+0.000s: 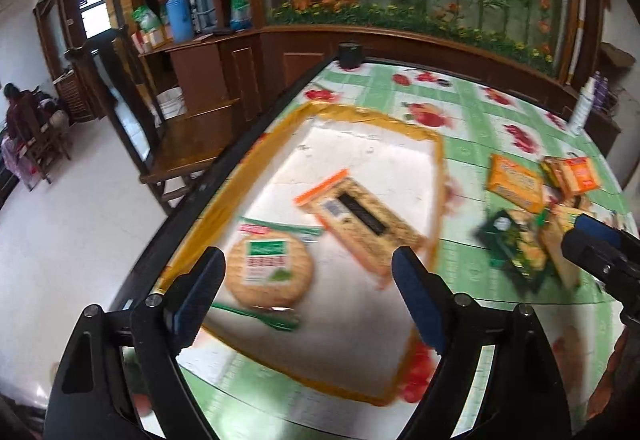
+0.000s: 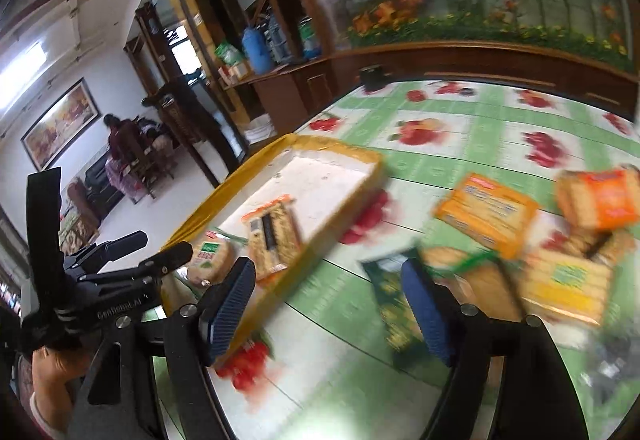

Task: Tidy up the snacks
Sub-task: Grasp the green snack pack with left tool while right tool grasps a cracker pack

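A shallow white tray with a yellow rim (image 1: 438, 160) (image 2: 340, 150) lies on the fruit-print tablecloth. In it lie a round cracker pack with a green label (image 1: 268, 272) (image 2: 210, 260) and a long cracker pack with an orange end (image 1: 360, 220) (image 2: 274, 236). My left gripper (image 1: 308, 294) is open and empty above the tray's near side. To the right of the tray lie loose snacks: orange packs (image 1: 516, 182) (image 2: 486, 214), a dark green pack (image 1: 516, 248) (image 2: 394, 304) and a yellow pack (image 2: 568, 280). My right gripper (image 2: 328, 306) is open and empty, over the dark green pack's left edge.
The table's dark left edge (image 1: 240, 160) drops to a white tiled floor with wooden chairs (image 1: 188, 144). A black cup (image 1: 350, 54) stands at the far corner. A wooden sideboard with bottles (image 1: 180, 14) and a flower mural lie behind. A white bottle (image 1: 582, 108) stands far right.
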### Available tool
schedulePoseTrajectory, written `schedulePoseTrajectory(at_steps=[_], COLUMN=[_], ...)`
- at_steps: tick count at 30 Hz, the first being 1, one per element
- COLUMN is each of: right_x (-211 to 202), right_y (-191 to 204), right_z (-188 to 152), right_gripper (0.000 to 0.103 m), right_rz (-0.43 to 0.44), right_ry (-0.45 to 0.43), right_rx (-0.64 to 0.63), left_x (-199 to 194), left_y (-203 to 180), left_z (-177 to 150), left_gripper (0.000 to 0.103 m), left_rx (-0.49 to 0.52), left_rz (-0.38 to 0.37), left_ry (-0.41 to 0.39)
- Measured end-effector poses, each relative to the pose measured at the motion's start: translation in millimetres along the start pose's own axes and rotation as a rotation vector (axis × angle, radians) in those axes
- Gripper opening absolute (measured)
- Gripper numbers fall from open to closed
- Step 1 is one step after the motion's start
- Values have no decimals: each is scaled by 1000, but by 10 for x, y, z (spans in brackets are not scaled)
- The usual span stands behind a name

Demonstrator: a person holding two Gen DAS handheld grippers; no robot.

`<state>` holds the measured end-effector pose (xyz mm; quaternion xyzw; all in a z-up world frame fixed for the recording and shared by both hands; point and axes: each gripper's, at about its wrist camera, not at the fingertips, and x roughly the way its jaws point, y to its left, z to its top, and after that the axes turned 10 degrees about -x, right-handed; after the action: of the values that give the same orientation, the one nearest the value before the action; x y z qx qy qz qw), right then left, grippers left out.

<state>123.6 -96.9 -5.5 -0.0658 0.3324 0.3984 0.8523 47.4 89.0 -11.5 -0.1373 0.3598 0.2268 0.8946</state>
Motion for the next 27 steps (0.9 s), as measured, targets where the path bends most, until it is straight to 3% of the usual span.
schedulePoseTrajectory(at_steps=[4,11,16,21,27], right_x=[-360,-722,-692,-411,-63], right_y=[-246,-650,-744,-619,-692], right_z=[-198,-517,-573,-508,-432], right_gripper=[82,84,84,82,79], right_rz=[-86,-206,-172,-77,-28], right_ry=[-27,-12,5,47,119], right_rx=[22,41,-1,-136,-156], left_x=[-73,8,94,141,277], left_y=[-283,-876,-1124,-1113,-1121], left_z=[-70,-225,-303,-342,-300], left_gripper=[92,92,92,92,92], left_rx=[29,97,115,110,76], left_rz=[-59,-148,-163,-145,-153], left_ry=[0,75,114,127,157])
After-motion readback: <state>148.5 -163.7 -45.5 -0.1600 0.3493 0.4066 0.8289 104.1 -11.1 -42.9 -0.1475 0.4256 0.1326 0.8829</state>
